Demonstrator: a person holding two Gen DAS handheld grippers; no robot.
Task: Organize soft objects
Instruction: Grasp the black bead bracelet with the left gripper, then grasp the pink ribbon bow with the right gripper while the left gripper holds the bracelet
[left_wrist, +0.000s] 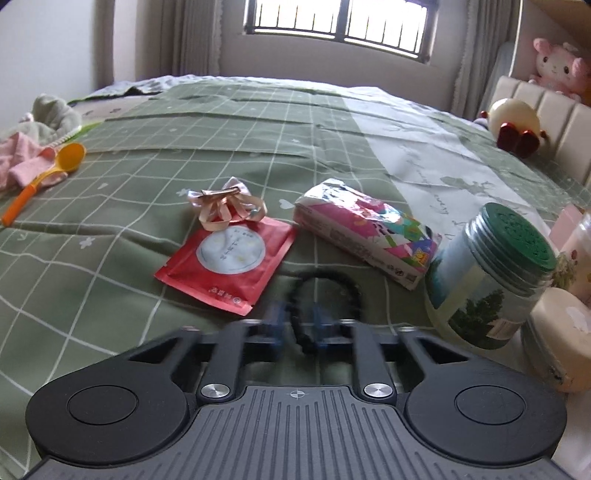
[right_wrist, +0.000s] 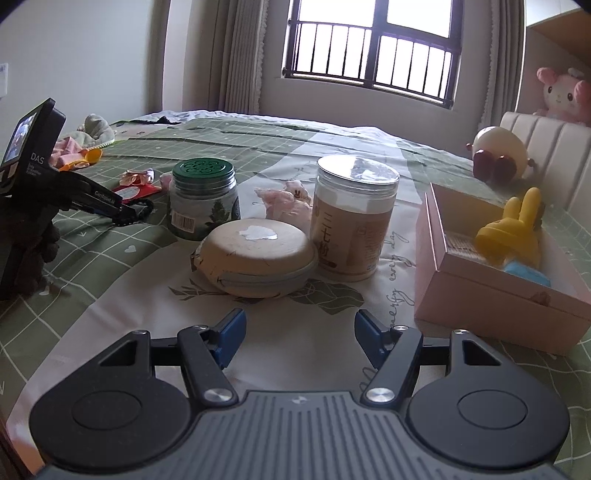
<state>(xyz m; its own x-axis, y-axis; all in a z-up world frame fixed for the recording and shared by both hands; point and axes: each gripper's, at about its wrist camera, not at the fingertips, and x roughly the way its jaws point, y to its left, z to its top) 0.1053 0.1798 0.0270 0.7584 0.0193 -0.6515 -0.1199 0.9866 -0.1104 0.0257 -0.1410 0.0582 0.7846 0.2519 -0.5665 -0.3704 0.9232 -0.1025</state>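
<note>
My left gripper (left_wrist: 298, 319) sits low on the green checked bed, its blue fingers closed around one side of a black hair tie (left_wrist: 325, 295); the image there is blurred. It also shows in the right wrist view (right_wrist: 127, 216) with the hair tie (right_wrist: 146, 206) at its tip. A pink ribbon bow (left_wrist: 227, 203), a red sachet (left_wrist: 225, 258) and a tissue pack (left_wrist: 365, 236) lie just beyond. My right gripper (right_wrist: 299, 332) is open and empty, in front of a round beige pouch (right_wrist: 255, 258). A pink cloth (right_wrist: 288, 201) lies behind it.
A green-lidded jar (right_wrist: 203, 195) and a clear-lidded canister (right_wrist: 354, 218) stand mid-bed. A pink box (right_wrist: 495, 280) with a yellow bunny toy (right_wrist: 513, 229) sits at right. An orange spoon (left_wrist: 48, 173) and folded cloths (left_wrist: 40, 125) lie far left. Plush toys rest by the headboard (right_wrist: 554, 147).
</note>
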